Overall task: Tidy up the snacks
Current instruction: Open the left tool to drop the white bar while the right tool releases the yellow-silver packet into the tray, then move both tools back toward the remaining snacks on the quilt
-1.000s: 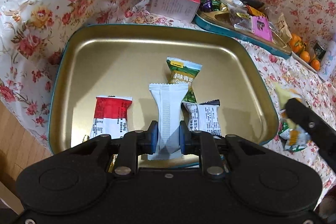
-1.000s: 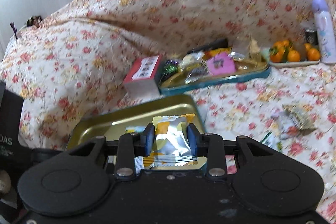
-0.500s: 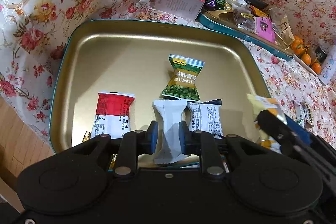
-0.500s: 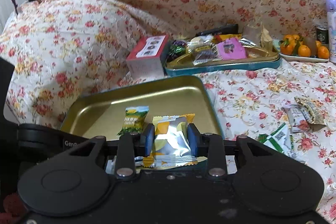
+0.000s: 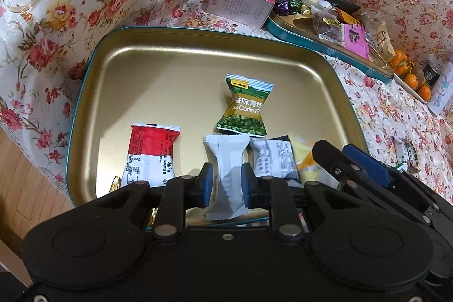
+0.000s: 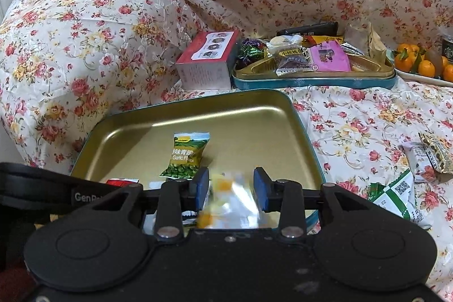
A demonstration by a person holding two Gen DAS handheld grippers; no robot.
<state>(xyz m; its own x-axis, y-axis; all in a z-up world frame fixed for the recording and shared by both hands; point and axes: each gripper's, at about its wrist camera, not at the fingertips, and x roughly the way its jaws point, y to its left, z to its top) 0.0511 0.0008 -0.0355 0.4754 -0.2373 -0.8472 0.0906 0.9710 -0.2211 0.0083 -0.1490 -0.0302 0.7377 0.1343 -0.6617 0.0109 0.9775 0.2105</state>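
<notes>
Left wrist view: the left gripper [image 5: 226, 184] pinches a white packet [image 5: 226, 160] between nearly closed pads above the gold tray's [image 5: 158, 70] near edge; its lower end is hidden behind the gripper body; the right gripper [image 5: 337, 163] crowds the tray's near right corner, covering most of a yellow packet [image 5: 303, 160].

Right wrist view: the right gripper's [image 6: 230, 187] jaws are opening; the yellow packet [image 6: 229, 203] sits blurred between them, seemingly free of the pads, above the tray [image 6: 254, 115].

place: home | signs: floral cloth [image 6: 113, 27], snack tins [image 6: 311, 75], plate of oranges [image 6: 421, 67], wood floor [image 5: 25, 188]
</notes>
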